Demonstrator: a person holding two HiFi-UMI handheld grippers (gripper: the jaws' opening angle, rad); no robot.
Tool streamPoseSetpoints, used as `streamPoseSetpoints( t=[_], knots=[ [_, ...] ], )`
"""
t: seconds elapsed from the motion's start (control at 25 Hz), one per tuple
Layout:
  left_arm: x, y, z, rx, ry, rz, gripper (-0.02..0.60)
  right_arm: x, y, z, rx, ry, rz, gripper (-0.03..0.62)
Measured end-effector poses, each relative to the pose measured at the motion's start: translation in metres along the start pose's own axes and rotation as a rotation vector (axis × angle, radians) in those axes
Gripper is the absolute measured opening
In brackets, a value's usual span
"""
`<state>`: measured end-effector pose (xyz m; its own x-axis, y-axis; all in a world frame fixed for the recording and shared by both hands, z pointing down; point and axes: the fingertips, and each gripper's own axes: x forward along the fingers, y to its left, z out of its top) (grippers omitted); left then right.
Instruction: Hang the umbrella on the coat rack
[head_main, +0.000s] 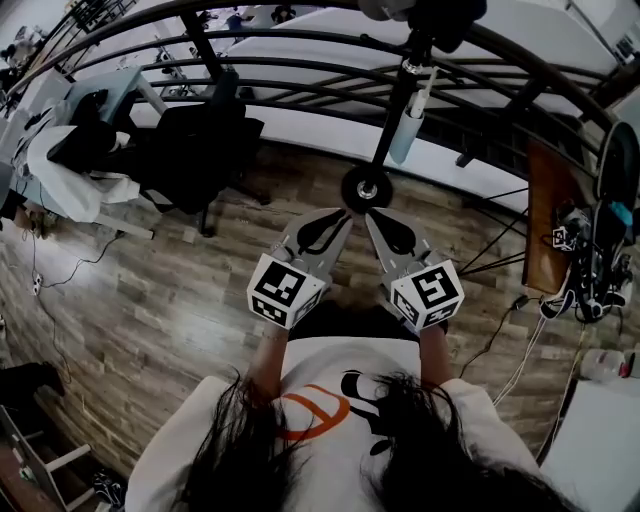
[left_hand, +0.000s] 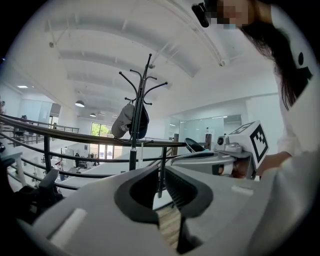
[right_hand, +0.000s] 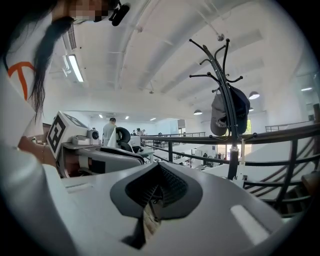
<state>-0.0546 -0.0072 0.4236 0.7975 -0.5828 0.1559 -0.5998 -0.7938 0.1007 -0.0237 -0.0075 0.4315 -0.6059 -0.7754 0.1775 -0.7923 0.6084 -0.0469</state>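
Umbrella, as I am judging it, is the pale blue folded cylinder hanging beside the pole of the coat rack at the upper middle of the head view, above the round base. So the hanging is looking done. The left gripper and right gripper are pointing at that base from below, near it but apart from it, and both are carrying nothing. The rack's top is running off the upper edge, under a dark cap.

In the left gripper view the jaws are standing slightly spread, with a railing post showing through the gap. The umbrella is showing only as a thin pale strip just right of the pole, left of centre.

In the right gripper view the jaws are pressing together, pinching nothing. The umbrella is again appearing as a small sliver by the pole, at the right.

Going wrong from here: a gripper nudging the pole or base could be rocking the rack and shaking the umbrella loose. What it is hanging by, a strap or a hook, is too small to make out in any view
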Motion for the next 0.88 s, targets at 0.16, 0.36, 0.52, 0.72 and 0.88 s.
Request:
streamPoseSetpoints(
  t=[0.16, 0.36, 0.52, 0.72, 0.88],
  knots=[
    [-0.004, -0.004, 0.006, 0.006, -0.018, 0.011, 0.038, -0.005, 0.004, 0.005, -0.020, -0.006, 0.007, 0.006],
    [-0.004, -0.016, 0.009, 0.007, -0.023, 0.027, 0.038, -0.018, 0.003, 0.006, -0.012, -0.009, 0.019, 0.006],
    [-0.001, -0.030, 0.009, 0.011, -0.017, 0.034, 0.038, -0.032, -0.001, 0.004, -0.008, 0.001, 0.020, 0.006],
    [0.001, -0.052, 0.006, 0.007, 0.003, 0.033, 0.038, -0.050, -0.004, 0.001, 0.003, -0.003, 0.016, 0.006],
    [0.002, -0.063, 0.008, 0.019, 0.010, 0.036, 0.038, -0.059, -0.007, 0.002, 0.004, -0.008, 0.017, 0.006]
  ],
)
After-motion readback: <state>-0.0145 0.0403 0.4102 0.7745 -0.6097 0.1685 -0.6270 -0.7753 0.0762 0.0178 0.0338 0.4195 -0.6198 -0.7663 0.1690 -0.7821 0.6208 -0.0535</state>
